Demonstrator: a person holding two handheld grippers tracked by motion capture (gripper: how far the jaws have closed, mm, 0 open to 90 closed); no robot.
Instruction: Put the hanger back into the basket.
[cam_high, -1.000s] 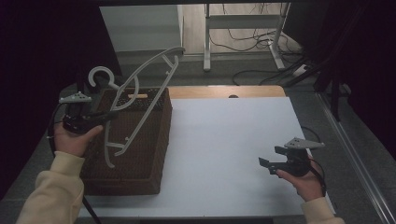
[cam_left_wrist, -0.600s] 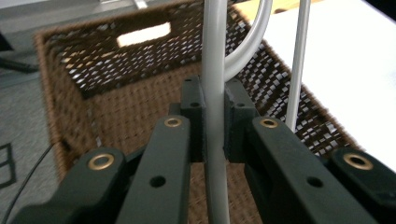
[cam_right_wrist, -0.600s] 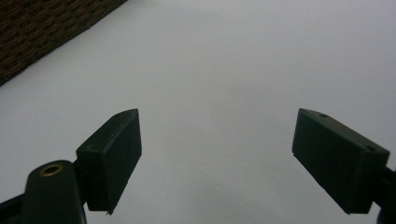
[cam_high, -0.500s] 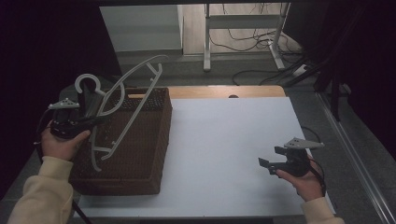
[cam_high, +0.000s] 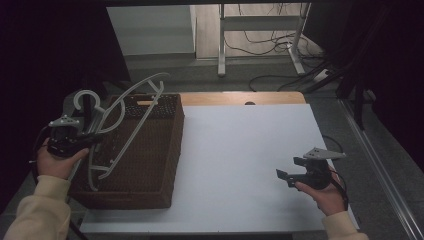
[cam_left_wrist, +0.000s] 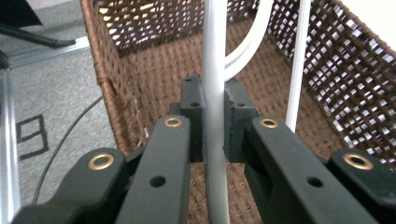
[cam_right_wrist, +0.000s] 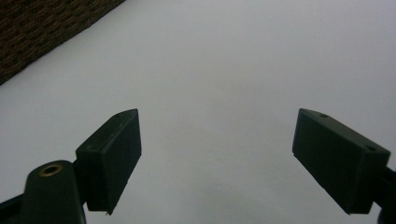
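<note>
jaws of the left gripper (cam_high: 95, 139) in the high view clamp a thin rod of the white hanger (cam_high: 125, 112), which tilts over the wicker basket (cam_high: 150, 165) at the left of the surface (cam_high: 240, 165); the right gripper (cam_high: 285, 176) hovers apart with its jaws spread, holding nothing.

left gripper view: black pads pinch the rod (cam_left_wrist: 215, 93) above the basket's inside. it looks light, stiff, smooth plastic, likely to swivel in this thin grip.

right gripper view: wide jaws over bare surface.

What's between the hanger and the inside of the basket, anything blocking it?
Nothing visible. The left gripper is shut on the white hanger, whose lower end already sits inside the open-topped wicker basket. The basket floor under it looks bare. The right gripper is open over the white table, well clear.
</note>
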